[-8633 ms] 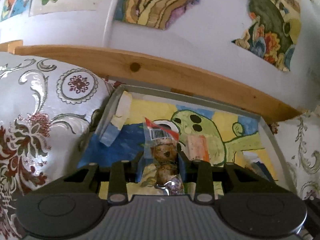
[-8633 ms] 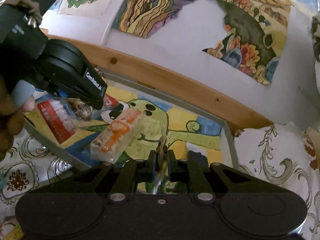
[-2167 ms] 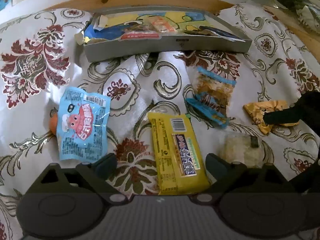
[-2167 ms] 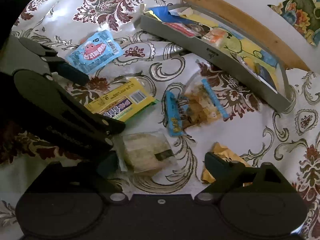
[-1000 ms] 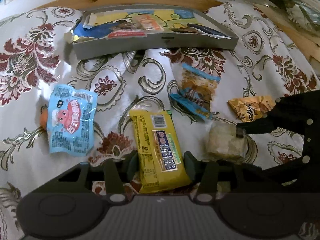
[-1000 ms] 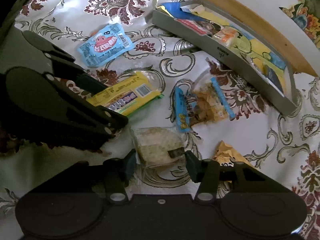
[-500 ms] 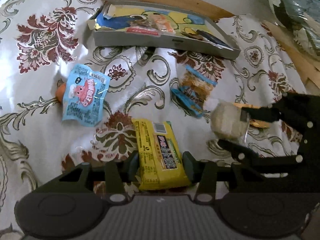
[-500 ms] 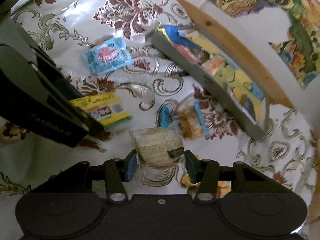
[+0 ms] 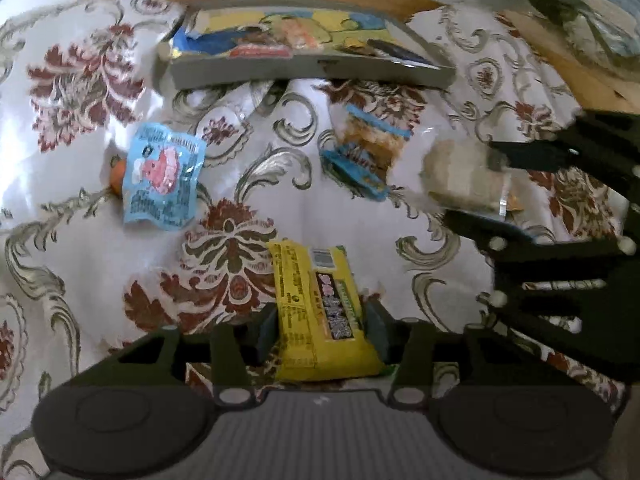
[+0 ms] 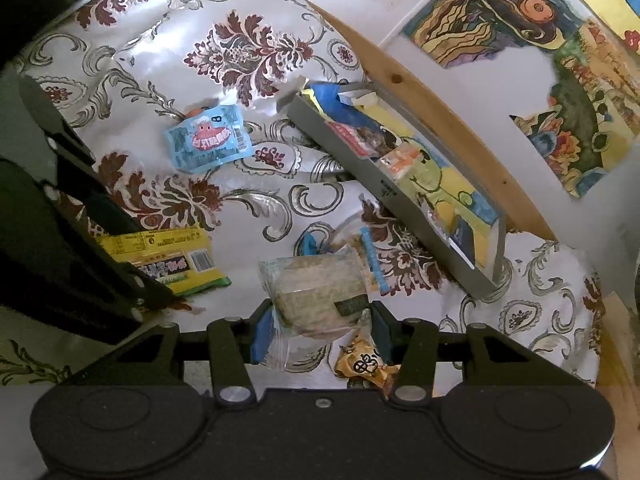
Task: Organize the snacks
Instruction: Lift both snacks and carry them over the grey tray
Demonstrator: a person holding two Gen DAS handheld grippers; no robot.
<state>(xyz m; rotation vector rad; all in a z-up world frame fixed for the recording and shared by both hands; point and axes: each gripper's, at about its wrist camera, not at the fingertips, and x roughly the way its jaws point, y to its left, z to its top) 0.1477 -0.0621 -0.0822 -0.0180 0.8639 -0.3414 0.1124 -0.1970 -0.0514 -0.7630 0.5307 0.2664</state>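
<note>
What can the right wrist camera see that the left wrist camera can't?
Only the right wrist view shows the paintings on the wall and most of the orange snack below the jaws. Only the left wrist view shows the right gripper from outside, holding the pale snack. Both show the gray tray, the blue packet, the yellow packet in the left gripper, and the flowered cloth.

Both wrist views looked down along own fingers at floral cloth (image 9: pixel 100 128), close. Shared grey tray (image 9: pixel 304 68) and blue packet (image 10: pixel 208 140).
</note>
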